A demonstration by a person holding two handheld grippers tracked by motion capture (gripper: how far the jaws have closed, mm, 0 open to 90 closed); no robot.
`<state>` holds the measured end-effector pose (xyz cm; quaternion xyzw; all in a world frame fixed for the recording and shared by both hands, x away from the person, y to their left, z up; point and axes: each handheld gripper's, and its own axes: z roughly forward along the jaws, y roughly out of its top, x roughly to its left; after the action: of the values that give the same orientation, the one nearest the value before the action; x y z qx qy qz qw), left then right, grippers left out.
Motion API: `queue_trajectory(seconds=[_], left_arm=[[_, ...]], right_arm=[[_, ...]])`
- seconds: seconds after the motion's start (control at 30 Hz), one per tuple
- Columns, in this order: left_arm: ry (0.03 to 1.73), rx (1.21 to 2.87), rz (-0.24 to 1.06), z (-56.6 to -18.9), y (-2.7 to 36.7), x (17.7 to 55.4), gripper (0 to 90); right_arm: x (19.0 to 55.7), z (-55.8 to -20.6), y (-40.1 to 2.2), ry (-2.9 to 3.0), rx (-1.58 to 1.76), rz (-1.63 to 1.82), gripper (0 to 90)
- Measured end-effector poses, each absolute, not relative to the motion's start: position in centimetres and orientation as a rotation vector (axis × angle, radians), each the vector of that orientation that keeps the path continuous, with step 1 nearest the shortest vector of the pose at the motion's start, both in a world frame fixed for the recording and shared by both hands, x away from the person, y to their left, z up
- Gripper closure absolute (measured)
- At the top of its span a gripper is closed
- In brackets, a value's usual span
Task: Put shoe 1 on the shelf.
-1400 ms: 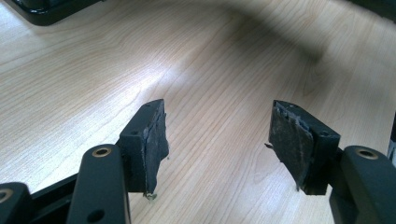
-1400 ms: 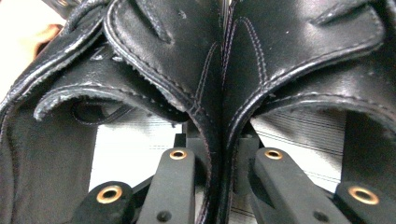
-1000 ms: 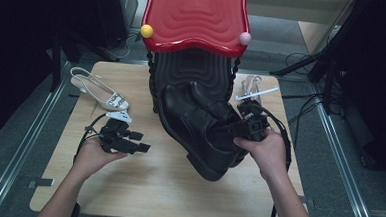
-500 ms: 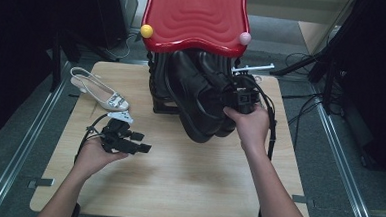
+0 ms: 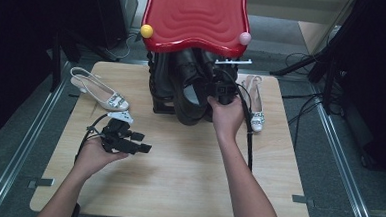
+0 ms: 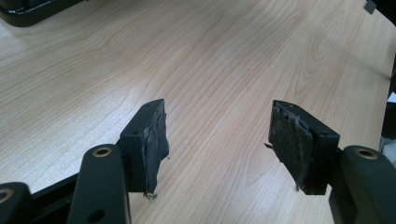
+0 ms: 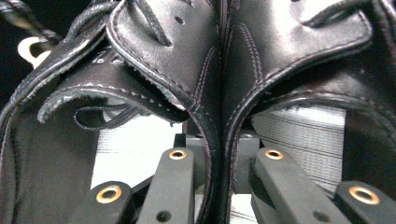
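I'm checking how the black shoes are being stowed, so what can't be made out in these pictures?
- High view: the toes of the black shoes lie under the red top of the rack.
- High view: the right gripper has its jaw tips lost against the dark leather.
- Right gripper view: its pads are hidden inside the two shoes.
- Left gripper view: the left gripper has its body cut off at the bottom edge.

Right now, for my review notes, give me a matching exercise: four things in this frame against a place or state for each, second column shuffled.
Things:
1. left tongs
2. right tongs
3. pair of black lace-up shoes
4. red wavy shelf top

Places or states:
A. above the black rack
B. clamped on two shoe collars pressed together
C. open over bare table
D. carried in under the red top

Pairs: 1-C, 2-B, 3-D, 4-A
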<state>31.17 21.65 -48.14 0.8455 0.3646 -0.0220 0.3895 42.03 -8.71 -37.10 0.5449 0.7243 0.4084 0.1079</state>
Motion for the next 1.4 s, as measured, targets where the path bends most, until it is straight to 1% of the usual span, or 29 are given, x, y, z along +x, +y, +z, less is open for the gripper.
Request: queue_trajectory(seconds=[0.33, 0.73, 0.8, 0.87, 0.97, 1.03, 1.2, 1.4], left_arm=[[0.915, 2.135, -0.075, -48.0, 21.7, 31.2, 37.4], [0.903, 2.121, -0.084, -48.0, 21.7, 31.2, 37.7], [0.903, 2.12, -0.087, -48.0, 21.7, 31.2, 37.8], [0.903, 2.113, -0.09, -48.0, 21.7, 31.2, 37.9], [0.909, 2.11, -0.084, -47.9, 21.8, 31.2, 38.1], [0.912, 2.106, -0.071, -47.9, 21.8, 31.2, 38.5], [0.906, 2.099, -0.06, -47.8, 21.8, 31.2, 39.5], [0.91, 2.103, -0.032, -47.4, 21.7, 31.2, 43.1]], right_arm=[[43.0, -38.0, -6.4, 1.975, 1.654, 1.255, 82.6], [43.7, -38.2, -4.1, 1.916, 1.666, 1.168, 80.3], [43.8, -38.2, -4.0, 1.934, 1.654, 1.17, 77.6], [43.9, -38.3, -4.0, 1.963, 1.635, 1.175, 72.5], [43.9, -38.4, -4.0, 1.977, 1.598, 1.177, 71.0], [43.8, -38.3, -4.1, 1.983, 1.602, 1.201, 66.3], [43.7, -38.1, -4.5, 2.013, 1.56, 1.229, 64.5], [42.7, -37.5, -5.2, 2.046, 1.477, 1.267, 62.7]])
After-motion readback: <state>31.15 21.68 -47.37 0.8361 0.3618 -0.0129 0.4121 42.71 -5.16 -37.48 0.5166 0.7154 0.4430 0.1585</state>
